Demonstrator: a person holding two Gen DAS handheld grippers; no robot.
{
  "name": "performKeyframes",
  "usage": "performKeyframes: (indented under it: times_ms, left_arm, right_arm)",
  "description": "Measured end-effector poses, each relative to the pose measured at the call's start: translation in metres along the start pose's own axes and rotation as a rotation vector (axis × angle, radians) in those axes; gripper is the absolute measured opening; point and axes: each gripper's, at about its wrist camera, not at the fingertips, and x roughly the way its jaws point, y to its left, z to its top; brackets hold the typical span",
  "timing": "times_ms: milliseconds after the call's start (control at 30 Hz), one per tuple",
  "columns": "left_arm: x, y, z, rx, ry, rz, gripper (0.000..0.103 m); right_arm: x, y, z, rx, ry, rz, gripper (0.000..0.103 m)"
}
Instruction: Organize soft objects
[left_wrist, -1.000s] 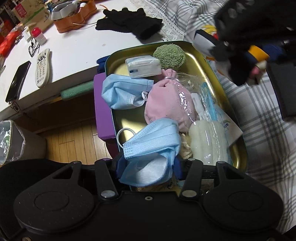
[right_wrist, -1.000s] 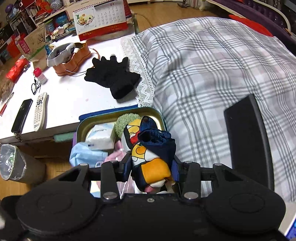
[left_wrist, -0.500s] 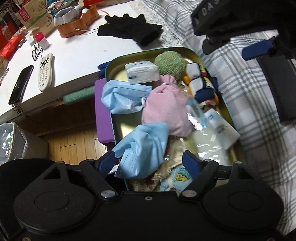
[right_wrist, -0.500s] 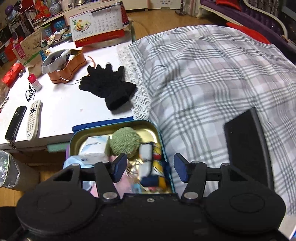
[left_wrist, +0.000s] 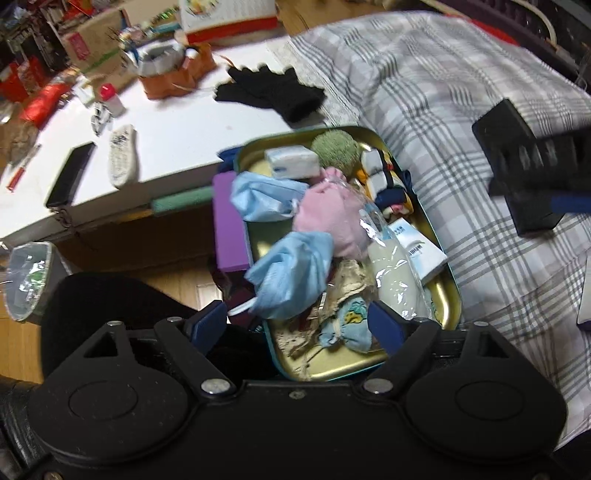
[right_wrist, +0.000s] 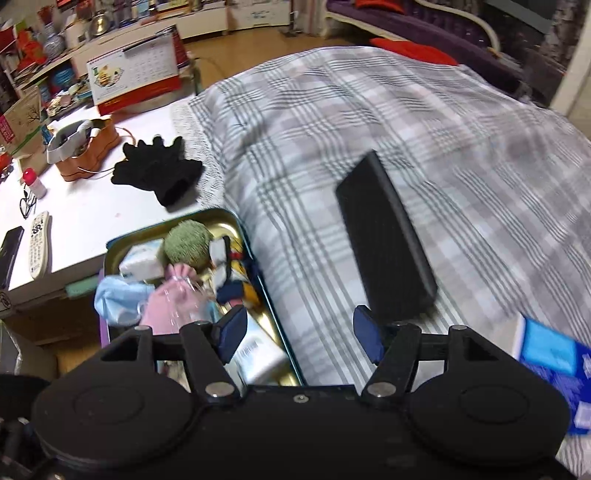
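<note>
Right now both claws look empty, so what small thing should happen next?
Probably the right claw should swing toward the black gloves on the white table. They seem the only soft thing outside the gold tin, and both claws are opening with nothing between them.

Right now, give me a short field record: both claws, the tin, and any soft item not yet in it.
left claw: opening, nothing between the fingers, above the tin's near end
right claw: opening, empty, above the tin's edge and the plaid blanket
tin: holds two blue face masks, pink pouch, green ball, patterned socks
left out: black gloves on the white table
</note>
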Motion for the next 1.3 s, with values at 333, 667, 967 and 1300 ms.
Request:
performKeyframes:
  times_ms: [333,667,967,1300]
  left_arm:
    - [-0.04,0.019,-0.029,-0.018,-0.125,0.03,0.088]
    - [-0.048,0.017,-0.057,0.012,-0.122,0.016,0.089]
    - [-0.044,0.02,-0.067,0.011,-0.093,0.023,0.09]
    - [-0.033,0.02,-0.067,0.027,-0.065,0.03,0.09]
  right_arm:
    - [-0.052,-0.008,-0.068,0.035,-0.059,-0.017,0.07]
    - [-0.083,-0.018,-0.12,0.073,-0.081,-0.021,0.074]
    - [-0.089,-0.02,-0.141,0.062,-0.082,-0.06,0.075]
    - [-0.081,-0.017,-0.144,0.031,-0.059,-0.068,0.075]
